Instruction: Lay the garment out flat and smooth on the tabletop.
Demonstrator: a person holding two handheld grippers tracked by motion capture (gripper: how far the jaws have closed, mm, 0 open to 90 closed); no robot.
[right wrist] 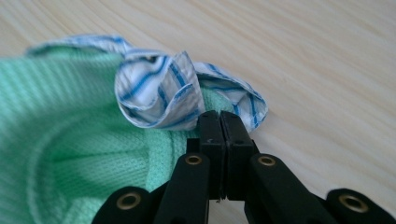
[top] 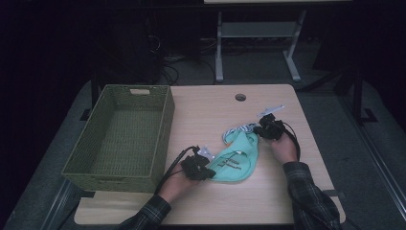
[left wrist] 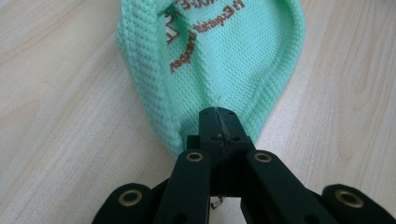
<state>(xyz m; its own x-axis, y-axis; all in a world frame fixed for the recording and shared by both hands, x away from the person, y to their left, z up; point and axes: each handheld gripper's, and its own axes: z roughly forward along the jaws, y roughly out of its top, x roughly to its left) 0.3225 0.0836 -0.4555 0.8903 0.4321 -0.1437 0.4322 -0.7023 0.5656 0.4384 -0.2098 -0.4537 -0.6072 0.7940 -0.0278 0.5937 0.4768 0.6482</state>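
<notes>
2 grippers work 1 garment on a light wooden table (top: 287, 191). At the table's left edge stands an olive woven basket (top: 119, 139), holding nothing and well apart from both hands. Right of it, near the table's middle, lies the mint-green knit garment (top: 237, 160), crumpled, with brown lettering facing up and a blue-striped white trim (top: 245, 128) at its far end.

The left gripper (top: 203, 168) is clenched on the near hem: in the left gripper view its jaws meet on the edge of the green knit (left wrist: 219, 70), which fans away from the tips across the wood. The right gripper (top: 268, 129) is clamped on the far end: in the right gripper view its jaws stand pressed together at the fabric edge just under the curl of striped trim (right wrist: 159, 93), with green knit to their left.

Judged from this hold, the step in hand is spreading or lifting the garment by its 2 ends. To do it well, both grips should stay firm while the hands draw apart evenly, taking up slack without stretching the knit; the right grip looks shallow, near the edge, so a sudden pull may slip it free.
</notes>
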